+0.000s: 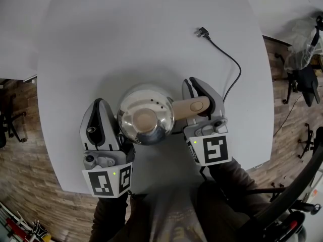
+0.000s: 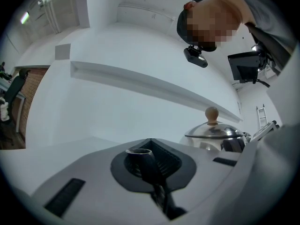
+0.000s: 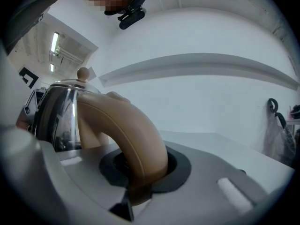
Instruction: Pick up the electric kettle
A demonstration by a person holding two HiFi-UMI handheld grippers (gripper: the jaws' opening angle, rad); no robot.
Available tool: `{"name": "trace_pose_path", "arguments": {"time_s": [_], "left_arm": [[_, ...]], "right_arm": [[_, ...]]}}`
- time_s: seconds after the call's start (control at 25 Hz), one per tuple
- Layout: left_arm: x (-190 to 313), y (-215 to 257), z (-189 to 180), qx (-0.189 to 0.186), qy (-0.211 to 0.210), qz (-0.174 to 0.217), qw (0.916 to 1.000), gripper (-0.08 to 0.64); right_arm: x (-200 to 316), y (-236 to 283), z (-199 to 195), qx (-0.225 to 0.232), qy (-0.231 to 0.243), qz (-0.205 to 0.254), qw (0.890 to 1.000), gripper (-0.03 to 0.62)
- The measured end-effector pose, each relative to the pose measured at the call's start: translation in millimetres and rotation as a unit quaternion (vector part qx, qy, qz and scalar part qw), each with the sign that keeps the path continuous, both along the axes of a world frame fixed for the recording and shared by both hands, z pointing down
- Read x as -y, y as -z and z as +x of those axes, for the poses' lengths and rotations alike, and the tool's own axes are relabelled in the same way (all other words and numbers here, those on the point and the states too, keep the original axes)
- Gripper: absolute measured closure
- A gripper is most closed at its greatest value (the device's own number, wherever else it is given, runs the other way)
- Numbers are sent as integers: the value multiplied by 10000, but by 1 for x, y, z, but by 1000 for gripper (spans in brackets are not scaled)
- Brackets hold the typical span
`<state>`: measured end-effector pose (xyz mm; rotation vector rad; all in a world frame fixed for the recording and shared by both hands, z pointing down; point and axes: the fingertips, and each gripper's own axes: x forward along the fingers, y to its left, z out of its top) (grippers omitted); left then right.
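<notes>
- The right claw (image 1: 196,88) is clamped on the tan handle (image 1: 194,106). The right gripper view shows the curved handle filling the gap between the pads, so the grip looks seated.
- The left claw (image 1: 100,107) is closed as well. A thin dark tube with a metal rim stands between its jaws, and this appears to be the spout (image 2: 140,156), though the wide-angle view leaves that a little uncertain.
- The electric kettle (image 1: 132,110) sits between the two claws, near the surface's near edge. Its polished dome faces up, with the wooden lid knob (image 1: 144,119) at the centre.
- It rests upright on the white surface (image 1: 151,34). A black power cord (image 1: 229,59) trails away on the far right, well apart from the kettle body.
- Judged from this, the grasp step is complete and the lift has not begun.
- The next move calls for raising both claws together and level, so the kettle stays upright. The handle side should carry the weight, since the narrow spout could slip or twist under load.
</notes>
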<state>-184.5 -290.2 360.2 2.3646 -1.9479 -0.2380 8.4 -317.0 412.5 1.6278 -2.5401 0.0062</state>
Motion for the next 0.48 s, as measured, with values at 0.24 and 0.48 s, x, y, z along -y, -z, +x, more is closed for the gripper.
{"name": "trace_pose_path", "arguments": {"time_s": [0.24, 0.48], "left_arm": [[0, -1, 0, -19, -5, -15, 10000, 563], [0, 0, -1, -78, 28, -49, 10000, 563]], "right_arm": [[0, -1, 0, 19, -11, -22, 10000, 549], [1, 0, 0, -2, -15, -42, 10000, 551]]}}
